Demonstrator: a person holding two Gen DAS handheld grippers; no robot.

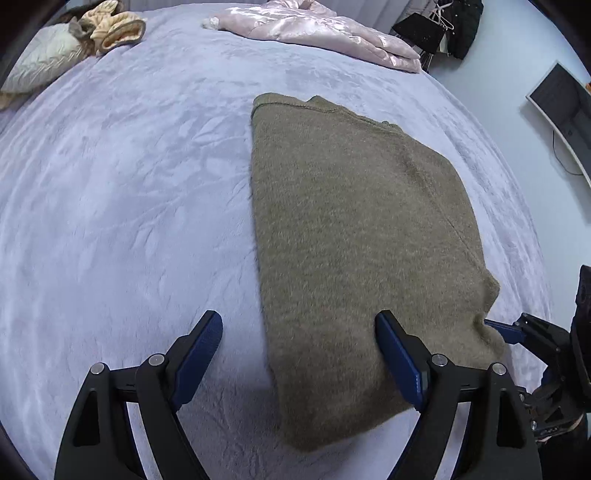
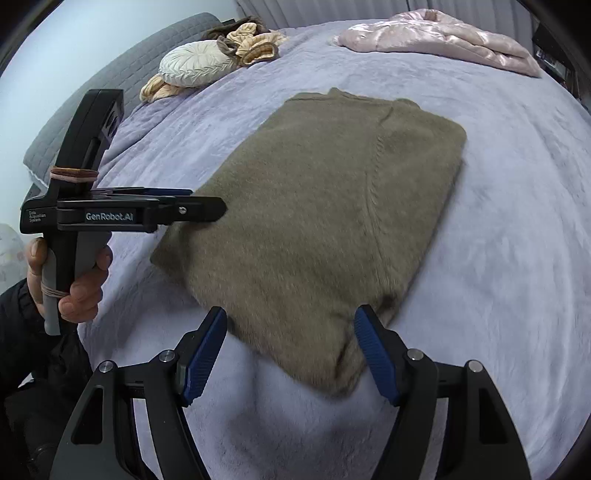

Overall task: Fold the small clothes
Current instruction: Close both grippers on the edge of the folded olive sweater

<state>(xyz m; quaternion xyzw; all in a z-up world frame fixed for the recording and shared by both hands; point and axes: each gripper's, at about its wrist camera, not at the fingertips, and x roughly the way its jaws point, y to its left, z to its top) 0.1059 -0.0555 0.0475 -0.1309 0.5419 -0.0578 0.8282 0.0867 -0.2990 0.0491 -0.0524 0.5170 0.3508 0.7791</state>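
An olive fuzzy sweater (image 1: 351, 240) (image 2: 325, 221) lies folded into a long rectangle on the lavender bedspread (image 1: 129, 184) (image 2: 517, 221). My left gripper (image 1: 299, 328) stands open over the sweater's near left edge, one finger above the bedspread, the other above the knit. In the right wrist view the left gripper (image 2: 207, 210) shows side-on at the sweater's left corner, held by a hand (image 2: 81, 280). My right gripper (image 2: 290, 321) is open with the sweater's near corner lying between its blue pads (image 2: 373, 350). Its tip (image 1: 517, 328) shows beside the sweater's near right corner.
A pink satin quilted garment (image 1: 314, 29) (image 2: 443, 37) lies at the bed's far side. Beige clothes (image 1: 114, 26) (image 2: 255, 44) and a round pale cushion (image 2: 195, 66) sit at the far left by a grey headboard (image 2: 110, 85). A monitor (image 1: 565, 107) stands off the bed's right.
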